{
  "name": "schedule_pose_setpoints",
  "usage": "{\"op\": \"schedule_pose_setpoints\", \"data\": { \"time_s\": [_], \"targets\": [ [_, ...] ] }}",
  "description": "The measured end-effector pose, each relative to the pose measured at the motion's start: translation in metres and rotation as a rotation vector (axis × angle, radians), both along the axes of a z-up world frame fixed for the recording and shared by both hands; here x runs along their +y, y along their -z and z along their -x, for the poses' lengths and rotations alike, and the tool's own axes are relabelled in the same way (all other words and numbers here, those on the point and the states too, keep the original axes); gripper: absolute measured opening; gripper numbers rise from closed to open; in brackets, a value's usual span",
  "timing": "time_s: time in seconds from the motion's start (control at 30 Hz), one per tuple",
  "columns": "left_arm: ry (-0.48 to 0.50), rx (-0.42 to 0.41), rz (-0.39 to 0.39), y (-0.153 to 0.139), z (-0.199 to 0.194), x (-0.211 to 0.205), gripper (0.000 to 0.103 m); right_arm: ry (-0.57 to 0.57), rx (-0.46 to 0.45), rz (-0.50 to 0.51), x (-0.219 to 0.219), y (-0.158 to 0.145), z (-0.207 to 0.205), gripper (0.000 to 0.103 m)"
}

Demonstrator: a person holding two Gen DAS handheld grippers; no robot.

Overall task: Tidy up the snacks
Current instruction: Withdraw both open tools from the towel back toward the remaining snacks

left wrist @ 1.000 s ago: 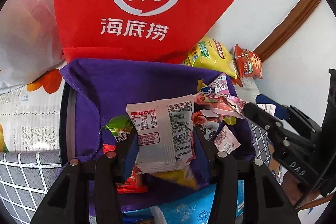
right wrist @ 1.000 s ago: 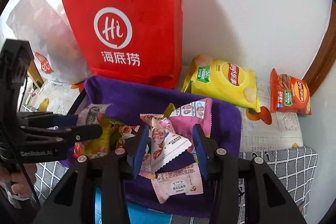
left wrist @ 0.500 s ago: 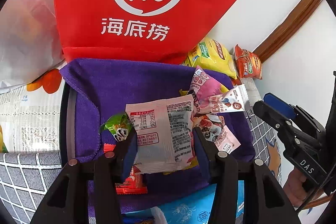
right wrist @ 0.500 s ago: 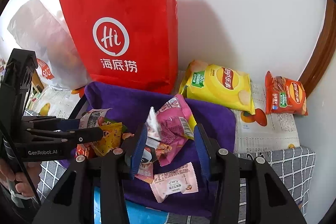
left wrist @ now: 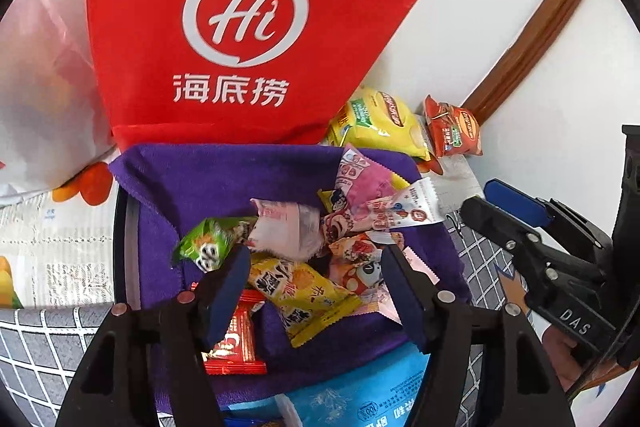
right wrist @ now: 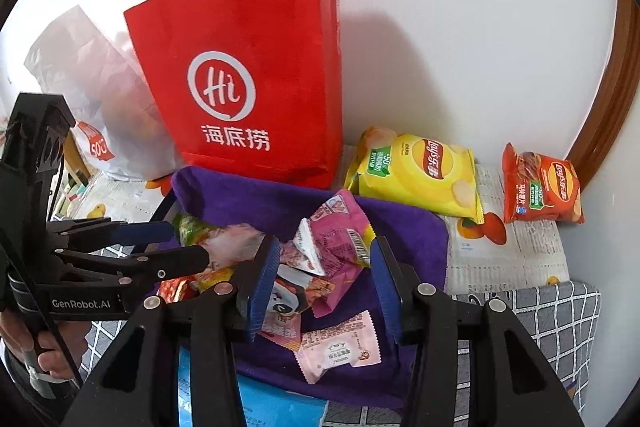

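- Left wrist view first: I see the red paper bag (left wrist: 240, 39) filling the back, standing upright against the white wall.
- Just in front of it lies the purple cloth (left wrist: 224, 175), draped over a dark tray, and my snack packets sit piled on it.
- Right wrist view shows a yellow chip bag (right wrist: 420, 175) and a smaller red chip bag (right wrist: 542, 187) on the newspaper-print cover, off the cloth.
- My left hand-held gripper (left wrist: 314, 283) hangs spread wide over the pile, gripping nothing; a yellow packet (left wrist: 304, 291) lies between its fingers.
- My right hand-held gripper (right wrist: 324, 279) is likewise spread wide and empty, above a pink packet (right wrist: 340, 239).
- A green packet (left wrist: 208, 239) lies at the pile's left edge.
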State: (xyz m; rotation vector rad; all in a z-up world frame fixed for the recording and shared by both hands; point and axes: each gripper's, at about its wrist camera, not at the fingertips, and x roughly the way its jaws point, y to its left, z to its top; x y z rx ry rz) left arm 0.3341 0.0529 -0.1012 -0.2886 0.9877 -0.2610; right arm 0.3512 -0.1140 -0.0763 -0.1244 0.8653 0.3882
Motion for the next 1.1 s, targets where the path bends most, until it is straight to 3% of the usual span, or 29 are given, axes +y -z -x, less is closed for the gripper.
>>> {"op": "schedule_pose_setpoints", "data": {
  "time_s": [0.27,0.43,0.57,0.7,0.93,1.1],
  "targets": [
    [-0.004,-0.028,-0.049,-0.016,0.007,0.001,0.068,0.011,-0.052,0.004,0.005,-0.012,0.012,0.047],
    [-0.026,-0.051,-0.119,-0.026,0.014,0.001,0.068,0.043,-0.065,0.006,0.003,-0.015,0.023,0.053],
    [-0.012,-0.083,-0.108,-0.036,0.023,-0.002,0.068,0.088,-0.045,0.004,-0.009,-0.012,0.038,0.053],
    [0.043,-0.133,-0.129,-0.046,0.036,-0.015,0.068,0.168,-0.037,0.057,-0.025,-0.011,0.060,0.053],
    [0.075,-0.240,-0.251,-0.070,0.063,-0.041,0.068,0.262,-0.014,0.071,-0.062,-0.012,0.105,0.055],
    [0.117,-0.304,-0.220,-0.088,0.081,-0.046,0.068,0.276,0.019,0.093,-0.077,-0.010,0.136,0.060]
  ]
}}
